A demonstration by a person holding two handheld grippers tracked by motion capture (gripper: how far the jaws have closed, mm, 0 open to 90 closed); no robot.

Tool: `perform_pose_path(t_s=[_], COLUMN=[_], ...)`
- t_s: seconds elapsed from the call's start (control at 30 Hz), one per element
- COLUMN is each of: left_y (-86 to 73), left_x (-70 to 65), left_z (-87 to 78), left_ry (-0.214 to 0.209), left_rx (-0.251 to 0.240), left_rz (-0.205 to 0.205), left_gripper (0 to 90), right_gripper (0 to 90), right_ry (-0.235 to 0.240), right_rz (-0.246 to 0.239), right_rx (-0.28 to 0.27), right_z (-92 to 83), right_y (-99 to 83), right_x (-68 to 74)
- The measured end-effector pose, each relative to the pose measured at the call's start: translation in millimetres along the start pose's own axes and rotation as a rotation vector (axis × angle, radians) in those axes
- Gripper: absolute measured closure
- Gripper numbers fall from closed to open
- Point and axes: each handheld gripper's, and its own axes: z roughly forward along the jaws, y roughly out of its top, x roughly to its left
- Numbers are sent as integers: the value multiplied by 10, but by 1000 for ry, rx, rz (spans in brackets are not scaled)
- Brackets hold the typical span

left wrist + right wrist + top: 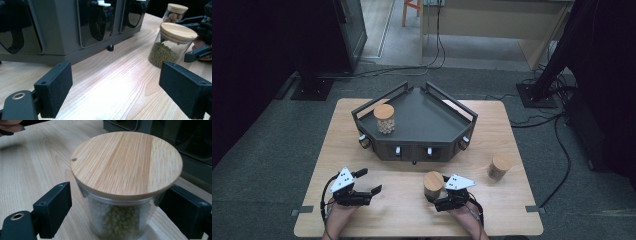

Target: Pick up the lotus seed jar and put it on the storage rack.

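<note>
The right gripper [115, 207] brackets the bamboo-lidded glass jar of green beans [125, 182], jaws spread, contact unclear. The left gripper [115, 90] gapes empty over bare wooden table [105, 82]; the dark tray [62, 32] sits at twelve o'clock.

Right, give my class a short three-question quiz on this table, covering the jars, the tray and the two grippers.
1. True or false: the left gripper holds a jar.
2. How many wooden-lidded jars stand on the dark tray? A one, B two, C three.
3. What fills the jar that stands between the jaws of the right gripper?

Key:
1. False: its jaws are open with bare table between them.
2. A.
3. Small green beans.
</note>
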Motion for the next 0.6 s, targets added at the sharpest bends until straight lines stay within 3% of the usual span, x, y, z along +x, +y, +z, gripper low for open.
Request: perform_pose_path(t_s=[0.6], left_y=[14], left_x=[5], left_z=[10], left_ry=[4], left_rx=[19], left_rz=[-6], left_gripper=[116], right_gripper=[124], right_ry=[2], right_rz=[-12], right_rx=[12], right_z=[20], right_y=[24], right_x=[25])
